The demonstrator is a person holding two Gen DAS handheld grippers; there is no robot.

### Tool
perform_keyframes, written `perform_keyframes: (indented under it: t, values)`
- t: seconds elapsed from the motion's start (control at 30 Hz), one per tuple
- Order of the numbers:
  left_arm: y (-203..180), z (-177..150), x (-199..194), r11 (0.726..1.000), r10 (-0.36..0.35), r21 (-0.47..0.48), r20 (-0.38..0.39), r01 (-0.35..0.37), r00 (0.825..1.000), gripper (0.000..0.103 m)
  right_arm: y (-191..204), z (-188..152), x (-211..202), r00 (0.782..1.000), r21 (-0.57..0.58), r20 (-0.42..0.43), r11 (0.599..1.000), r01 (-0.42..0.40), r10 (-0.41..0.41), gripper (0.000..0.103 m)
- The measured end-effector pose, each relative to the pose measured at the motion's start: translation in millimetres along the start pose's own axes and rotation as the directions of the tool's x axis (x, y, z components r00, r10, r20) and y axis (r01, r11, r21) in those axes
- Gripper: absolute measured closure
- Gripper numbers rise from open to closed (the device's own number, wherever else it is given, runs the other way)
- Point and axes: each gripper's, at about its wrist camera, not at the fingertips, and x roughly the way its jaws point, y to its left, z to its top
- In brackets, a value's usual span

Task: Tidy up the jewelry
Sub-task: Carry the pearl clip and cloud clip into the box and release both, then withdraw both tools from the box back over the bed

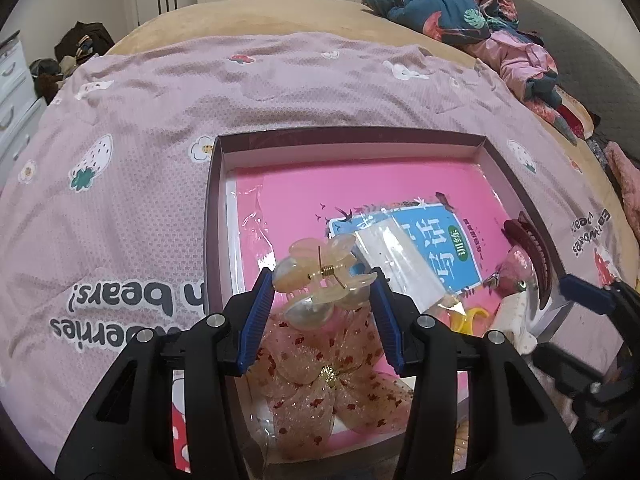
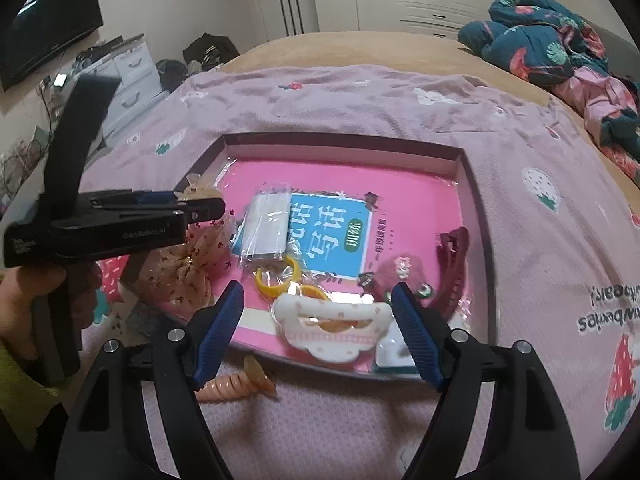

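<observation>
My left gripper (image 1: 322, 280) is shut on a cream pearly claw hair clip (image 1: 324, 276), held just above a sheer pink bow (image 1: 332, 380) in the near left corner of the shallow box (image 1: 214, 200). From the right wrist view, the left gripper (image 2: 218, 206) shows side-on with the clip (image 2: 200, 186) at its tip. My right gripper (image 2: 318, 296) stands open over the box's near edge, above a white cloud-shaped clip (image 2: 332, 328). Yellow rings (image 2: 278, 278), a clear bag (image 2: 266, 224) and a dark red claw clip (image 2: 454, 264) lie on the pink book inside.
The box sits on a pink printed bedspread (image 1: 120, 160). An orange spiral hair tie (image 2: 232, 388) lies on the spread outside the box's near edge. Bundled clothes (image 2: 560, 40) are piled at the far right; drawers (image 2: 132, 68) stand off to the left.
</observation>
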Motion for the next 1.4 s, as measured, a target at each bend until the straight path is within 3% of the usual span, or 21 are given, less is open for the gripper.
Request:
perform_keyframes:
  t: [0.07,0.3,0.53,0.73,0.9,1.17,1.4]
  values:
    - [-0.8,-0.9,-5.2,1.000,0.000,0.000,0.009,0.000,1.000,0.046,-3.6,-2.1,-11.2,1.000,0.020,0.017,1.000,0.002,-0.002,0.020]
    - [-5.3,-3.9,-47.9,1.000,0.010,0.010,0.099,-0.011,0.995,0.031,-3.0,-6.9,-56.8,0.994,0.015,0.106,1.000,0.012,-0.014,0.012]
    - [4.8,-16.2,-106.5,0.999,0.031,-0.044,0.204,-0.022,0.979,0.011,14.3,-12.1,-93.2,0.983,-0.032,0.182,0.999,-0.014,0.020,0.007]
    - [15.1,-34.4,-142.0,0.995,0.066,-0.085,0.244,-0.047,0.968,0.009,28.1,-17.1,-108.7,0.980,-0.064,0.198,0.998,-0.025,0.037,0.006]
    - [23.8,-54.1,-155.3,0.992,0.107,-0.093,0.233,-0.088,0.966,0.009,39.5,-29.8,-104.7,0.984,-0.085,0.170,0.995,-0.045,0.059,0.005]
    - [38.2,-86.7,-150.9,0.985,0.150,-0.106,0.169,-0.134,0.974,0.009,57.2,-57.4,-72.7,0.994,-0.126,0.080,0.990,-0.060,0.071,0.005]
    - [40.0,-112.5,-134.8,0.988,0.133,-0.086,0.094,-0.125,0.987,0.009,60.7,-74.6,-32.8,0.999,-0.160,0.002,0.986,-0.045,0.046,0.005]
